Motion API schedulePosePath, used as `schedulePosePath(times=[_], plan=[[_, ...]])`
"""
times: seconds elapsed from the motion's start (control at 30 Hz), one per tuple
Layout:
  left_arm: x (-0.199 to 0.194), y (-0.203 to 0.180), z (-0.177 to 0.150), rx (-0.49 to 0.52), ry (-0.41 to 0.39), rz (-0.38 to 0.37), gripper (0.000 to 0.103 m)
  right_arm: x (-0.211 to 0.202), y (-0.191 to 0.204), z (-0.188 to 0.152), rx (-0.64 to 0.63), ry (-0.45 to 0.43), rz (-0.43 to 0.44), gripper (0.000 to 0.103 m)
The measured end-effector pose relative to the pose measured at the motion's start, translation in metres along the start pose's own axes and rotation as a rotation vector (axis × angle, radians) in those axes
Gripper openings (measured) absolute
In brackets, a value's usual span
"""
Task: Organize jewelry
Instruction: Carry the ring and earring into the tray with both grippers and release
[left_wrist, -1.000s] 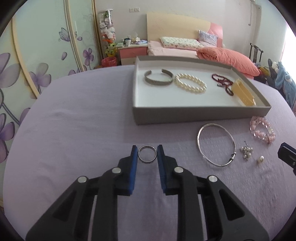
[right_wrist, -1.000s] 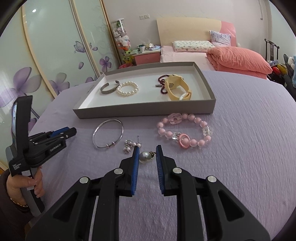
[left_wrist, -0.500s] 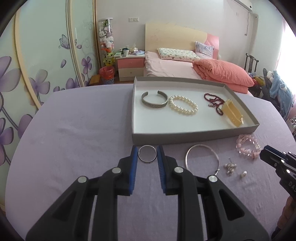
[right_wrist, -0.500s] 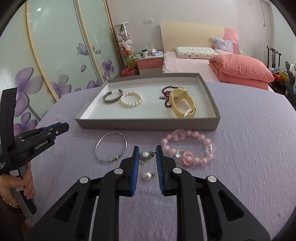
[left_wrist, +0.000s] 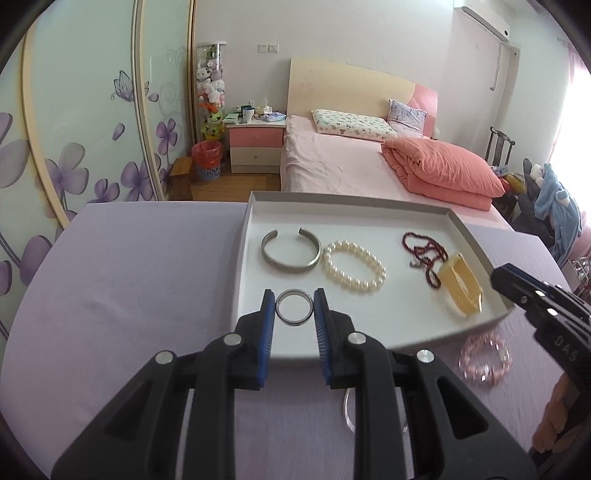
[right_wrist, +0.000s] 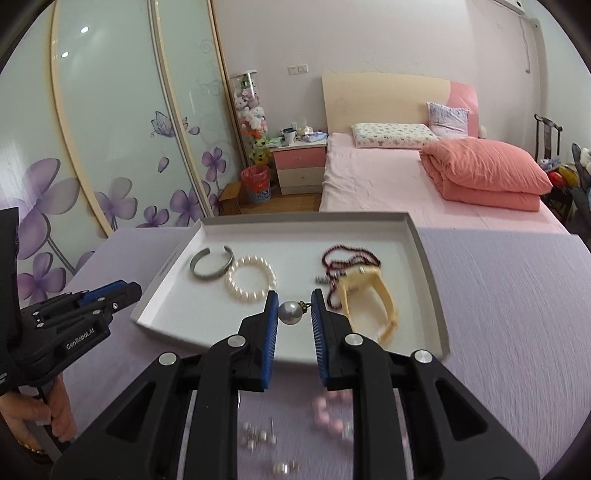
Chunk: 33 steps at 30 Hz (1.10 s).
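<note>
My left gripper (left_wrist: 294, 312) is shut on a silver ring (left_wrist: 294, 312) and holds it above the near left part of the white tray (left_wrist: 242, 258). My right gripper (right_wrist: 294, 313) is shut on a pearl earring (right_wrist: 290, 312) above the tray's (right_wrist: 428, 280) near middle. In the tray lie a silver cuff (left_wrist: 290, 250), a pearl bracelet (left_wrist: 354, 266), a dark red bead string (left_wrist: 423, 253) and a yellow band (left_wrist: 460, 290).
On the purple cloth (left_wrist: 129, 277) in front of the tray lie a pink bead bracelet (left_wrist: 484, 360), a thin silver bangle (left_wrist: 347, 410), a small cluster earring (right_wrist: 258, 437) and a second pearl earring (right_wrist: 282, 468). A bed stands behind the table.
Both grippers rose and moved forward from the cloth to over the tray, each still holding its piece.
</note>
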<state>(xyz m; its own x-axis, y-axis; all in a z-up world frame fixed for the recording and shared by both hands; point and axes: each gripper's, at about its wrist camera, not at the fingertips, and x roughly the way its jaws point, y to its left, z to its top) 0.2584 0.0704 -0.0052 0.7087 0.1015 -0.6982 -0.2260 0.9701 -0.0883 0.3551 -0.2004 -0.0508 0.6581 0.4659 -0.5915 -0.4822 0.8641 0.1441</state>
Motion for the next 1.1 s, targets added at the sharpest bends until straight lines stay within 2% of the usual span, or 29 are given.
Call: schedulePosePath(times=[0.27, 0.53, 0.57, 0.67, 1.1], plan=[[0.032, -0.009, 0.019, 0.002, 0.018, -0.015, 0.022, 0.041, -0.004, 0.004, -0.012, 0.049, 0.003, 0.019], [0.049, -0.018, 0.025, 0.015, 0.033, -0.018, 0.022, 0.057, -0.006, 0.004, -0.002, 0.086, 0.014, 0.020], [0.051, -0.019, 0.025, 0.016, 0.036, -0.020, 0.022, 0.058, -0.007, 0.004, 0.002, 0.094, 0.021, 0.022], [0.055, -0.020, 0.026, 0.022, 0.039, -0.022, 0.022, 0.051, -0.013, 0.004, 0.020, 0.076, 0.016, 0.045], [0.072, -0.028, 0.022, 0.025, 0.080, -0.041, 0.022, 0.030, -0.044, 0.006, 0.091, 0.032, -0.013, 0.046]])
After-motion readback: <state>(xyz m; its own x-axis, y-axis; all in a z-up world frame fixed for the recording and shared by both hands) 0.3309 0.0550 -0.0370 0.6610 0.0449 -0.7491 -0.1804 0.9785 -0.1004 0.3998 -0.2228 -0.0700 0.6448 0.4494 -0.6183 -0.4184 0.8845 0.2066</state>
